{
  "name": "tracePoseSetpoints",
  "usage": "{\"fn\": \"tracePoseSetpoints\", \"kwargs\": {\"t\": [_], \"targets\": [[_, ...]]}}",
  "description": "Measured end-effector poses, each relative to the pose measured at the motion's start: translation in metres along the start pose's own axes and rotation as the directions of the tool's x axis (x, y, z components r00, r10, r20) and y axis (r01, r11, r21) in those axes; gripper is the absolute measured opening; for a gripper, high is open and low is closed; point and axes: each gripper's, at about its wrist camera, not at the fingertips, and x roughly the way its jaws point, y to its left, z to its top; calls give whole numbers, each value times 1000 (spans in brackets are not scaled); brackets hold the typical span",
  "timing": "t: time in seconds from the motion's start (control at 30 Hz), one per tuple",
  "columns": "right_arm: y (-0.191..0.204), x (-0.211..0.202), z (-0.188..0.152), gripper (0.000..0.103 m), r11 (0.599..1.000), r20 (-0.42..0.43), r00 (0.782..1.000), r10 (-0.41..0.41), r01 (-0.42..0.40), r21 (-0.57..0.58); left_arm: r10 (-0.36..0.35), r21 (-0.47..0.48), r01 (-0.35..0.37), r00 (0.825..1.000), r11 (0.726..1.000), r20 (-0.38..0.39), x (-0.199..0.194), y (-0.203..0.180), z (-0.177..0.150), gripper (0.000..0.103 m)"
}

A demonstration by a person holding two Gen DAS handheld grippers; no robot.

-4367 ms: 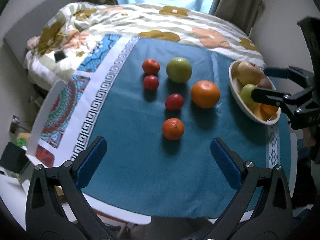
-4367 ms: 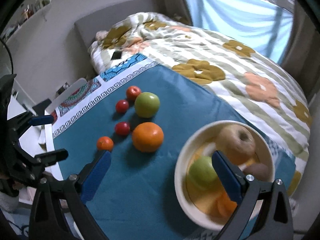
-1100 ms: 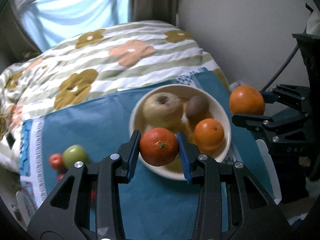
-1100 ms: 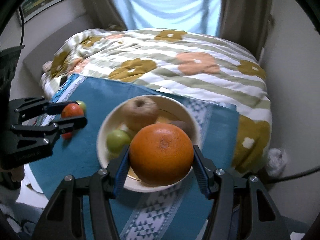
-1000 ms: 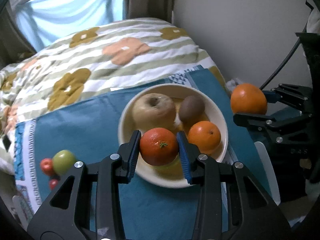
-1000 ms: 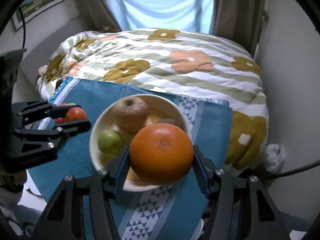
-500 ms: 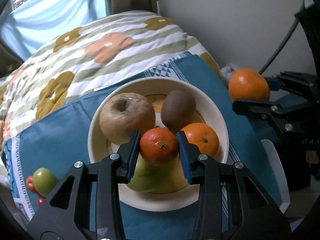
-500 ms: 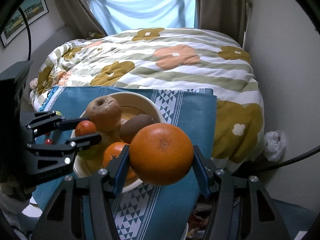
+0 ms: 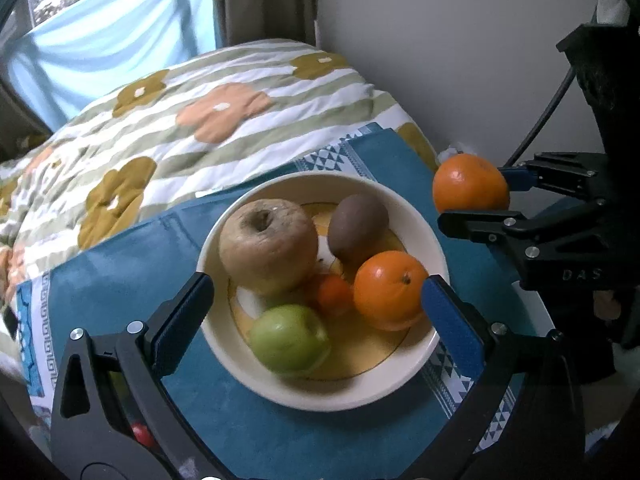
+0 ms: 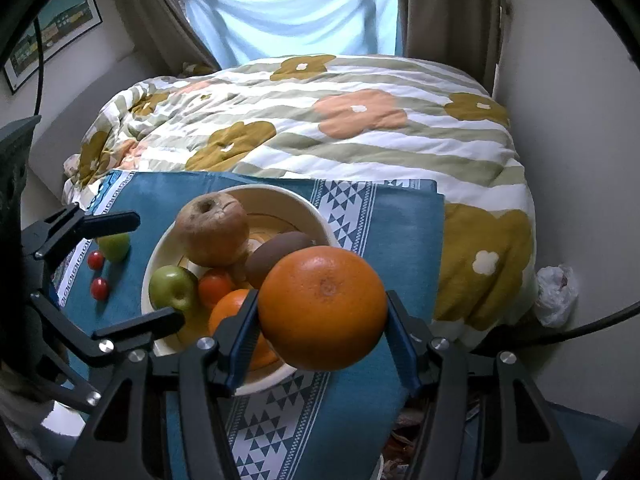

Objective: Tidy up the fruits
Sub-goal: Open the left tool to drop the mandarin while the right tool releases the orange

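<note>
Left gripper (image 9: 316, 312) over bowl (image 9: 416, 208), fingers spread wide, grasping nothing. Right gripper (image 10: 322, 330) clenched on big orange (image 10: 323, 308), raised beside bowl's rim. In bowl: brown apple (image 9: 268, 246), kiwi (image 9: 358, 226), orange (image 9: 388, 294), mandarin (image 9: 334, 294), green apple (image 9: 290, 338). On cloth (image 10: 400, 248) near worktop's left edge: another green apple (image 10: 115, 245), two tomatoes (image 10: 95, 259).
</note>
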Motion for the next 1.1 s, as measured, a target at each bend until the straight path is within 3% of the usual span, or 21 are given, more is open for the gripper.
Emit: {"fn": "tracePoseSetpoints", "kwargs": {"t": [0.4,0.77,0.8,0.83,0.87,0.9,1.1], "targets": [[9,28,7,55,999,-13,1000,28,-29,-46,91,-104,-91,996,990,-7,-30,31,-32,103],[6,43,1,56,998,-18,998,65,-65,-22,121,-186,-127,992,974,-44,-31,38,-66,103],[5,40,0,65,997,7,997,77,-77,-10,125,-191,-130,991,973,-43,-33,37,-68,103],[4,37,-1,88,996,23,996,85,-85,-3,129,-196,-135,991,971,-41,-35,37,-69,103],[2,33,-1,98,995,43,994,100,-101,5,134,-200,-139,990,970,-38,-37,36,-70,103],[2,31,-1,103,995,52,993,103,-103,10,139,-206,-143,990,968,-35,-40,36,-71,103],[8,14,-3,103,993,75,990,119,-119,-1,169,-231,-168,985,958,-15,-58,32,-74,103]]}}
